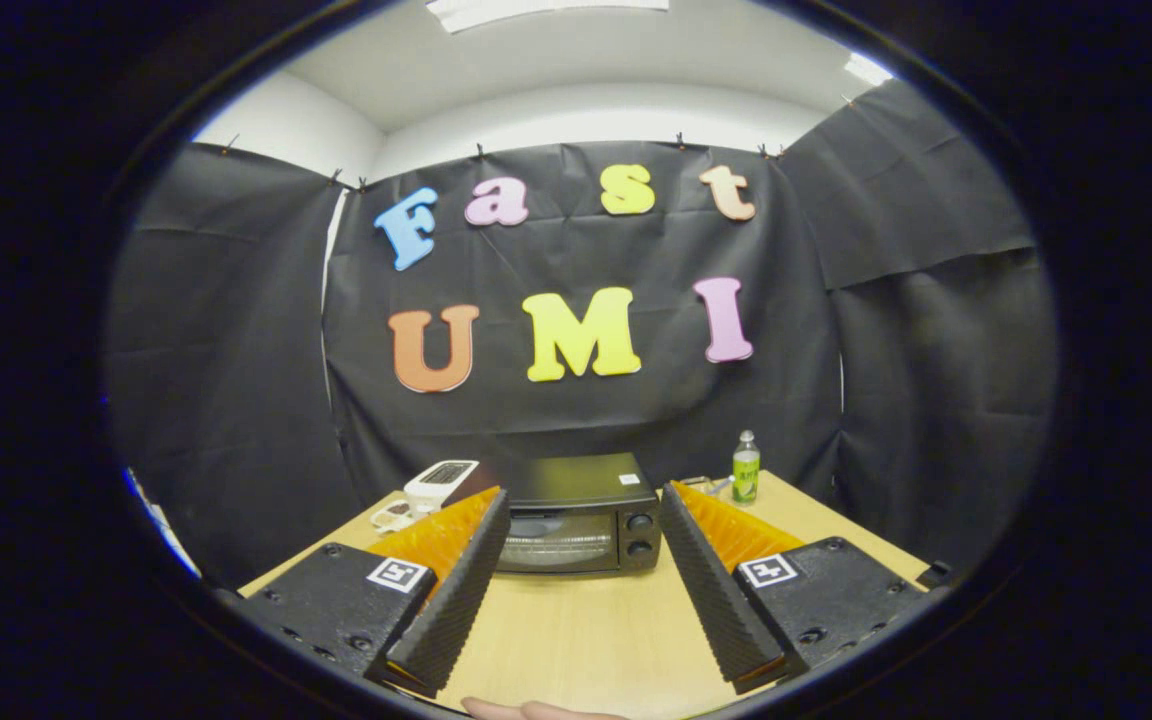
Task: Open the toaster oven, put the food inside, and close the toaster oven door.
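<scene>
Toaster oven [576,520] shut, beyond spread-open tool [584,500].

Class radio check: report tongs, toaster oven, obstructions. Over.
Tongs open, holding nothing. Toaster oven ahead between fingers, door closed. Bare table between. Over.

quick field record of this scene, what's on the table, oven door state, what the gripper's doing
surface: wooden table
toaster oven: beyond the fingers, door closed
bottle: green label, upright, right of the oven
white device: left of the oven
small tray: in front of the white device, contents unclear
gripper: open, fingers spread, holding nothing
task stage: oven not yet opened
</scene>
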